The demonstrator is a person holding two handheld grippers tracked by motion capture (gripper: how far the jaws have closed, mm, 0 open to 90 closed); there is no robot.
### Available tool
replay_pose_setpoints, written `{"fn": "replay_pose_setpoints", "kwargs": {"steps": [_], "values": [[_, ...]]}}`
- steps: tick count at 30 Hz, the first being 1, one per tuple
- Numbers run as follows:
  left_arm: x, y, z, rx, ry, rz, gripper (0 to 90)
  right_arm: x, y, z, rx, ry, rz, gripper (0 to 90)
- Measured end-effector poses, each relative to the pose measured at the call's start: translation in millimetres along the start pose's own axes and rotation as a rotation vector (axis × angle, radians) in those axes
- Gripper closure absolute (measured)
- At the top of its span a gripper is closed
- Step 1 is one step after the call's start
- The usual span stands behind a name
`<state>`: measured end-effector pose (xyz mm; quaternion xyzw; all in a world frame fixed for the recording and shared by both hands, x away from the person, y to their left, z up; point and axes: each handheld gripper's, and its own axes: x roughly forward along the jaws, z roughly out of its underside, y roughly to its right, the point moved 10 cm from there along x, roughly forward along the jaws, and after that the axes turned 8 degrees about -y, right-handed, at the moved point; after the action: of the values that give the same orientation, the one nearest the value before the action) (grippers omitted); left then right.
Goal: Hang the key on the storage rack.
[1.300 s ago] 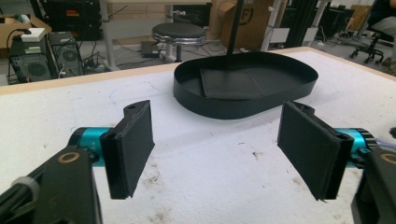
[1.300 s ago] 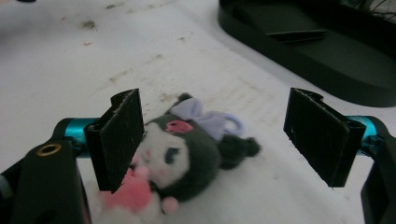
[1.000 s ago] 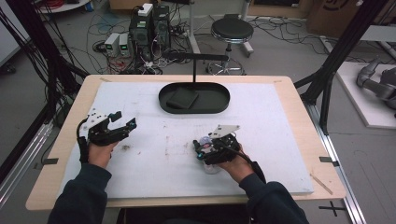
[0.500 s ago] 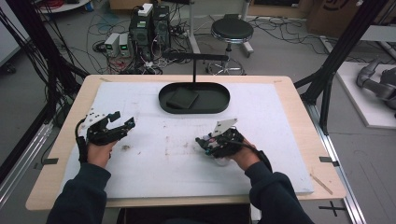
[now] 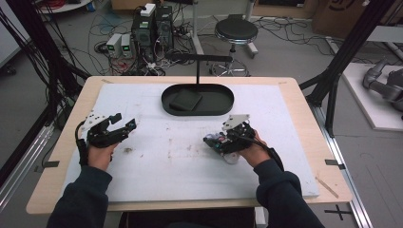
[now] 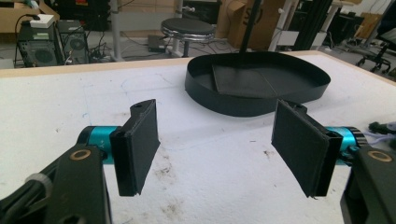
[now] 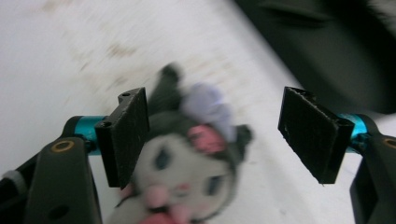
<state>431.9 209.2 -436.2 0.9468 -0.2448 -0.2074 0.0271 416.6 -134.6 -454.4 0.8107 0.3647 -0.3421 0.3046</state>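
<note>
My right tongs are low in the centre-right of the high view, above a small plush toy. In the right gripper view the toy fills the lower middle: a white face with dark ears, a pink spot and something pale purple on top. This view is blurred, so I cannot tell finer details. The jaws there have just been opening, and now they stand apart with the toy between them. The left pad looks very near the toy's head, maybe touching, but the other pad is clearly away from it, so I do not call it a grip.

My left tongs hover in the left-centre of the high view, over the white mat. In the left gripper view their jaws are wide apart with nothing between them, only the stained mat below.

The black oval tray sits in the upper middle of the high view, well apart from the toy. Inside it lies a dark flat square, and a thin post with a crossbar rises behind it.

I judge the work is at an early point: the toy lies on the mat under my right hand and is not yet taken firmly. What is left, I think, is to close on it properly, lift it and carry it, probably toward the tray.
</note>
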Motion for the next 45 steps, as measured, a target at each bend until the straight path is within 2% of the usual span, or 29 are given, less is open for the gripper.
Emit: {"fn": "replay_pose_setpoints", "kwargs": {"steps": [1, 2, 4, 5, 9, 11, 13, 16, 18, 22, 29, 32, 34, 35, 39, 45], "values": [[0.0, -0.3, 0.1, -0.001, 0.0, 0.0, 31.8, -5.7, 4.3, 0.8, 0.069, 0.012, 0.034, 24.9], [0.2, 0.0, 0.1, -0.005, 0.0, 0.002, 31.8, -8.1, 4.1, 2.7, 0.141, 0.021, 0.034, 25.1], [0.7, 0.6, 0.0, -0.002, 0.001, 0.004, 31.8, -8.7, 2.4, 9.3, 0.237, 0.025, 0.031, 24.8], [0.7, 1.0, 0.1, -0.002, -0.001, 0.003, 31.9, -7.5, -2.3, 12.3, 0.268, 0.029, 0.013, 24.2], [0.5, 1.1, 0.1, -0.001, -0.002, 0.003, 31.9, 2.8, -26.5, 20.5, 0.236, 0.0, 0.0, 22.0], [0.5, 1.1, 0.2, -0.002, -0.002, 0.003, 31.9, 9.3, -32.7, 23.4, 0.191, -0.026, 0.024, 21.8], [0.6, 1.1, 0.2, -0.004, -0.001, 0.003, 31.9, 16.6, -36.5, 26.7, 0.174, -0.054, 0.025, 21.8], [0.7, 0.8, 0.6, -0.001, -0.004, 0.005, 32.0, 25.6, -34.9, 32.7, 0.164, -0.095, 0.033, 22.7], [0.9, 1.2, 0.9, -0.005, -0.006, 0.007, 32.0, 29.9, -34.7, 36.1, 0.17, -0.11, 0.003, 25.4], [0.7, 1.9, 1.1, -0.005, -0.008, 0.008, 32.0, 31.8, -32.8, 37.2, 0.183, -0.102, -0.038, 26.7], [0.6, 2.0, 1.0, 0.0, -0.008, 0.009, 32.1, 31.0, -33.1, 37.8, 0.163, -0.102, -0.045, 29.1], [0.7, 2.5, 1.0, -0.002, -0.006, 0.017, 31.7, 25.2, -27.6, 35.3, 0.175, -0.073, -0.052, 29.5], [1.1, 2.7, 0.7, 0.004, -0.004, 0.017, 29.8, 18.2, -20.4, 30.3, 0.187, -0.031, -0.053, 29.5], [1.2, 2.2, 0.1, 0.005, 0.001, 0.007, 28.5, 14.3, -15.6, 27.7, 0.19, -0.013, -0.049, 29.5], [-0.4, 3.0, -3.2, 0.014, 0.025, 0.008, 23.0, -2.9, 5.4, 15.0, 0.194, 0.051, -0.035, 29.5], [0.3, 3.6, -2.1, 0.022, 0.016, 0.008, 21.8, -24.1, 38.9, -9.7, 0.193, 0.123, -0.001, 29.5]]}}
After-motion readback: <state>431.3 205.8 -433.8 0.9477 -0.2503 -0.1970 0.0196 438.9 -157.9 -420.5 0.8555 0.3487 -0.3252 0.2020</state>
